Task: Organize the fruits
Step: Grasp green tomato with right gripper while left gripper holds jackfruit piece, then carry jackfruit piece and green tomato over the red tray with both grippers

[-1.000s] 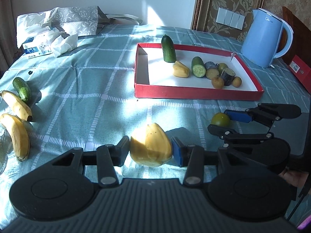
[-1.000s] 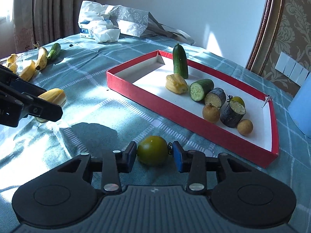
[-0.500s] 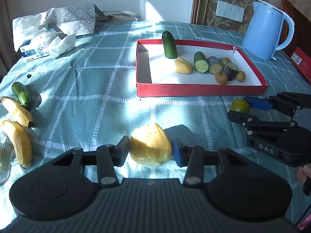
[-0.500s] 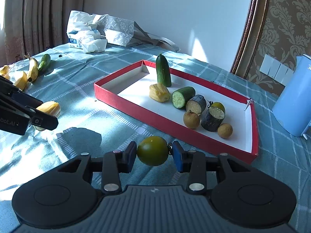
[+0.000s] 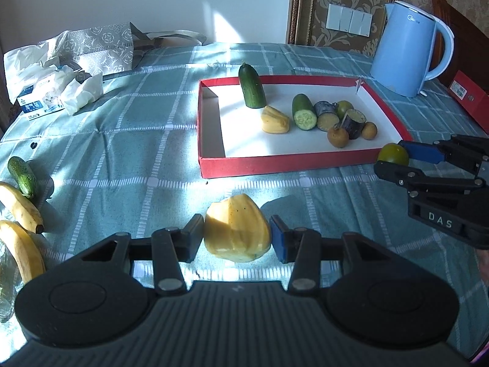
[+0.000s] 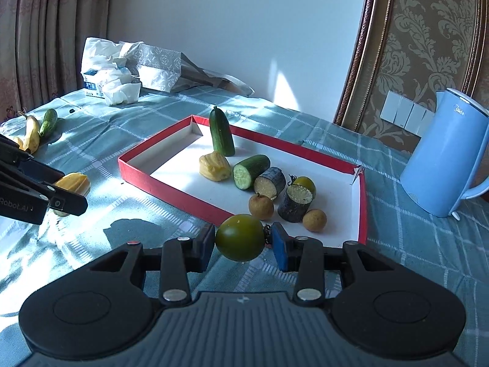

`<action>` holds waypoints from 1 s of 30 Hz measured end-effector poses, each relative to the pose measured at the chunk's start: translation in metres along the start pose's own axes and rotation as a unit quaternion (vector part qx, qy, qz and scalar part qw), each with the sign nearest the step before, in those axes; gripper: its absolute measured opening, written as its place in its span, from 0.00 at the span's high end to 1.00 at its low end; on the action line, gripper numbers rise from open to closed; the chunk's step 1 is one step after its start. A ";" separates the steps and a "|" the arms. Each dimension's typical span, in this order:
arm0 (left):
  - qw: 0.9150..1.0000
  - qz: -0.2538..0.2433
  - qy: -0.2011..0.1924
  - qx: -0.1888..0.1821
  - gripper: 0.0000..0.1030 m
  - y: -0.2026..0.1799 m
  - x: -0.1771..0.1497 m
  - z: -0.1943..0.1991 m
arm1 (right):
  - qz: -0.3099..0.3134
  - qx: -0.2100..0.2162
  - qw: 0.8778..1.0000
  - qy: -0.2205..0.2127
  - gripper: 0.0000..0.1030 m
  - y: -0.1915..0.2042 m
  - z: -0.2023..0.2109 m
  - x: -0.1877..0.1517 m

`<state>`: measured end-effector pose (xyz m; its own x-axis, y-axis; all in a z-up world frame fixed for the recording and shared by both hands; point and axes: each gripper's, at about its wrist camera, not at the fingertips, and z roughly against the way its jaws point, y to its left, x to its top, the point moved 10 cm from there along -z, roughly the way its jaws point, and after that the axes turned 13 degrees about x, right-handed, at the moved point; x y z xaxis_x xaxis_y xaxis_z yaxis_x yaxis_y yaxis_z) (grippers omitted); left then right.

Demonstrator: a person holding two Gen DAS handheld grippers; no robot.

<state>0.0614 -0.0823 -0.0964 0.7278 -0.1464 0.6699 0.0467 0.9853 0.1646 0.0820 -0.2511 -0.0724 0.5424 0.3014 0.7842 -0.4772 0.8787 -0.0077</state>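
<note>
Yellow ribbed fruit piece (image 5: 237, 228) is being clenched by left tool (image 5: 237, 238); right tool (image 6: 240, 241) is gripping round green fruit (image 6: 239, 237), red cardboard tray (image 6: 171, 186) just ahead awaiting both.

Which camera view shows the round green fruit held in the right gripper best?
The right wrist view: the green fruit sits centred, close and whole between the jaws. The left wrist view shows it small, near the right edge, partly hidden.

I count two ridged yellow fruit pieces (image 5: 237, 229) (image 5: 275, 120), two round green citrus fruits (image 6: 240, 237) (image 6: 304, 184), three green cucumber pieces (image 5: 251, 86) (image 5: 303, 112) (image 5: 22, 176), two dark-skinned sugarcane stubs (image 5: 326, 116) (image 5: 353, 120), two small brown longans (image 5: 337, 136) (image 5: 369, 130), two yellow bananas (image 5: 21, 204) (image 5: 21, 249), one red shallow cardboard tray (image 5: 211, 140), one pale blue electric kettle (image 5: 403, 49).
</note>
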 end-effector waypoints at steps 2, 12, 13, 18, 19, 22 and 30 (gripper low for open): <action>1.000 -0.006 -0.005 -0.001 0.59 -0.002 0.006 0.000 | -0.002 -0.005 1.000 -0.004 0.62 -0.004 0.002 0.003; 0.999 -0.024 -0.046 -0.007 0.59 -0.015 0.056 -0.003 | -0.023 -0.038 0.999 -0.019 0.62 -0.042 0.013 0.014; 0.998 -0.027 -0.049 -0.007 0.59 -0.018 0.061 -0.004 | -0.024 -0.041 0.999 -0.019 0.62 -0.044 0.013 0.013; 0.998 -0.035 -0.055 -0.011 0.59 -0.030 0.074 -0.014 | -0.029 -0.052 0.998 -0.018 0.62 -0.055 0.018 0.010; 0.998 -0.037 -0.055 -0.011 0.59 -0.032 0.077 -0.017 | -0.031 -0.053 0.998 -0.017 0.62 -0.058 0.018 0.010; 0.998 -0.041 -0.054 -0.010 0.59 -0.038 0.083 -0.027 | -0.034 -0.058 0.998 -0.016 0.62 -0.063 0.019 0.008; 0.998 -0.042 -0.048 -0.002 0.59 -0.042 0.095 -0.054 | -0.043 -0.069 0.997 -0.010 0.62 -0.076 0.023 0.003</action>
<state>0.1656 -0.1323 -0.0785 0.6526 -0.2359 0.7200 0.1077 0.9695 0.2200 0.1040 -0.3257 -0.0554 0.5625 0.2159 0.7981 -0.3282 0.9443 -0.0242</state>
